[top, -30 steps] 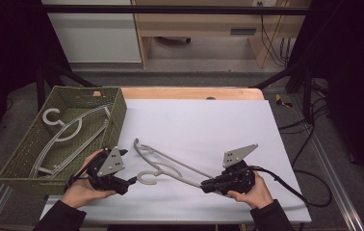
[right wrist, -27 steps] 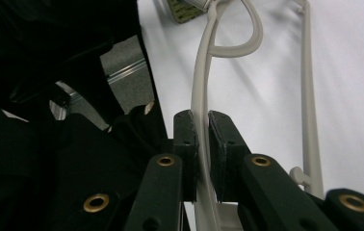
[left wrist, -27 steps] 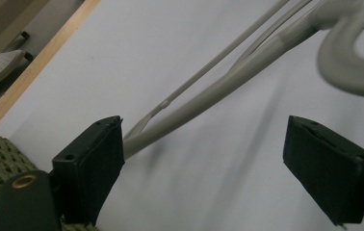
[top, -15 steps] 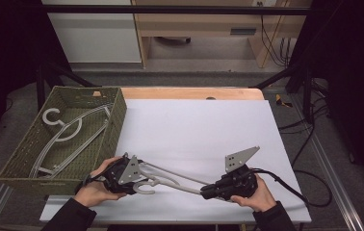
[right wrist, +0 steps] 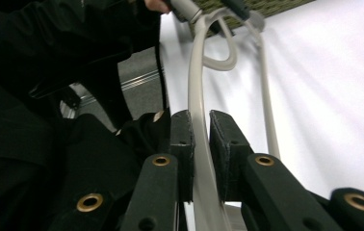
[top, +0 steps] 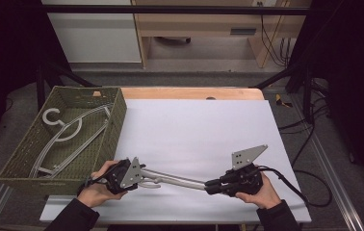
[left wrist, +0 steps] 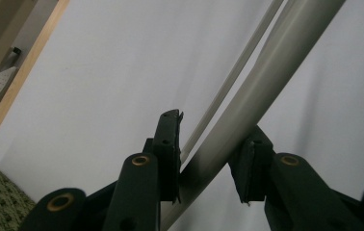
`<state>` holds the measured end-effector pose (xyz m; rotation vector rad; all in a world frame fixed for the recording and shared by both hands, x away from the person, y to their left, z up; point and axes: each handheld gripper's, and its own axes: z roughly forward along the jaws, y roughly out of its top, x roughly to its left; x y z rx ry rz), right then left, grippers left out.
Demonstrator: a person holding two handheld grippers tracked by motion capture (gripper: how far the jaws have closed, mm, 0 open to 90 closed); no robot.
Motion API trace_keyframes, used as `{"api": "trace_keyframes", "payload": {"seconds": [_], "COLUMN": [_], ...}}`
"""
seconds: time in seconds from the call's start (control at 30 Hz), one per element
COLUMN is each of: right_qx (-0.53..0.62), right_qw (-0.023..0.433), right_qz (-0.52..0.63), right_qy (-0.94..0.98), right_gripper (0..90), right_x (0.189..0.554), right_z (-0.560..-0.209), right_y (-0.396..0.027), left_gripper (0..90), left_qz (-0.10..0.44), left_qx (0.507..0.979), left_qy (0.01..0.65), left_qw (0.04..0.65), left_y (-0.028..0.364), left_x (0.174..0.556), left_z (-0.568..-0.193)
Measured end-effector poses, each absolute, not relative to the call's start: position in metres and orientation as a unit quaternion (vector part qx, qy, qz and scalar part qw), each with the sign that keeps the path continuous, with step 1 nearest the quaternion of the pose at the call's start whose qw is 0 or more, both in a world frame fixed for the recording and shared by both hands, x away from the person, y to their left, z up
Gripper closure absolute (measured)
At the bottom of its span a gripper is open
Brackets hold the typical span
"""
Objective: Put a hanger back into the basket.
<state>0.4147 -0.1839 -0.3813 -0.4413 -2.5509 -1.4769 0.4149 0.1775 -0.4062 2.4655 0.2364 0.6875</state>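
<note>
A grey clothes hanger (top: 175,180) stretches between my two grippers near the table's front edge. My left gripper (top: 144,174) holds its hook end; its jaws have just been closing, and in the left gripper view the thick bar (left wrist: 276,72) lies between the pads, touching both sides of the left gripper (left wrist: 214,125). My right gripper (top: 209,185) is shut on the other end. In the right gripper view the thin arm (right wrist: 194,57) runs up from between the pads of the right gripper (right wrist: 200,115) towards the hook and the other hand.
A green woven basket (top: 117,120) stands at the left with other grey hangers (top: 64,127) inside. The white tabletop (top: 194,130) spreads beyond the grippers. The right gripper's cable (top: 291,183) loops off the right edge.
My left gripper has moved right onto the hanger's hook end and its jaws have closed around the bar. The right hand has stayed in place.
</note>
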Motion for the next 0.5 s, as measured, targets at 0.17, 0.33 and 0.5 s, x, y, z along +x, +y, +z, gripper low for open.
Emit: {"api": "trace_keyframes", "payload": {"seconds": [0.17, 0.33, 0.5], "right_qx": [-0.169, -0.189, -0.221], "right_qw": [0.028, -0.051, -0.113], "right_qz": [-0.505, -0.525, -0.545], "right_qy": [-0.846, -0.829, -0.801], "right_gripper": [73.3, 66.1, 62.2], "right_x": [0.419, 0.421, 0.421], "right_z": [-0.380, -0.378, -0.375], "right_y": [-0.192, -0.202, -0.215], "left_gripper": [70.1, 73.5, 80.9], "left_qz": [0.260, 0.258, 0.255], "left_qx": [0.923, 0.924, 0.922], "left_qy": [0.081, 0.070, 0.084], "left_qw": [0.271, 0.274, 0.280], "left_y": [0.169, 0.164, 0.167], "left_x": [0.411, 0.406, 0.408], "left_z": [-0.406, -0.404, -0.396]}}
